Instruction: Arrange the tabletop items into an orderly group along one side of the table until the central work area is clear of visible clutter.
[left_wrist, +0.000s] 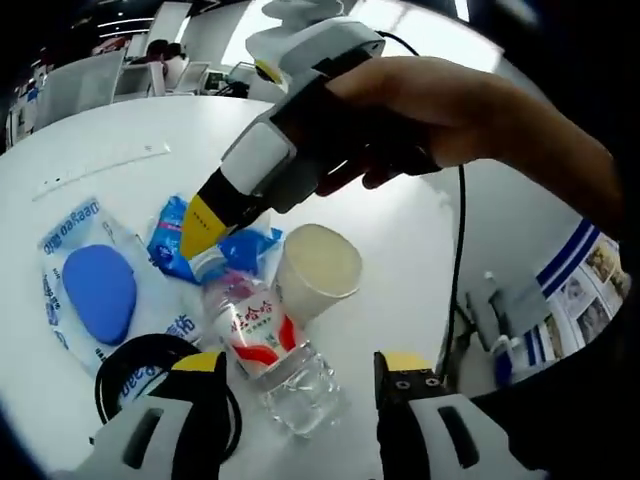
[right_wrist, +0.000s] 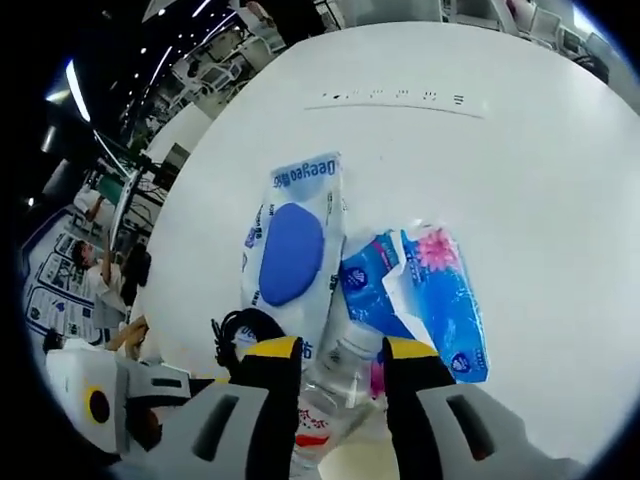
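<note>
Left gripper (left_wrist: 300, 385) fingers stood open over the water bottle (left_wrist: 275, 345), which lay on the white desk (left_wrist: 400, 240) beside the paper cup (left_wrist: 318, 268). Right gripper (right_wrist: 336, 352) fingers straddled the bottle's cap end; grip uncertain. Wipes pack (right_wrist: 293, 243) and tissue pack (right_wrist: 425, 290) lay adjacent.

A hand (left_wrist: 440, 110) angles the right tool (left_wrist: 205, 225) downward; left tool (left_wrist: 300, 370) jaws spread apart.

Handheld grippers, white-and-grey shells, yellow-tipped black jaws.
Right gripper (left_wrist: 205, 232): black cable (left_wrist: 459, 250) trails from rear, bare hand (left_wrist: 440, 115) on it. Left gripper (left_wrist: 300, 385): jaws slotted.
</note>
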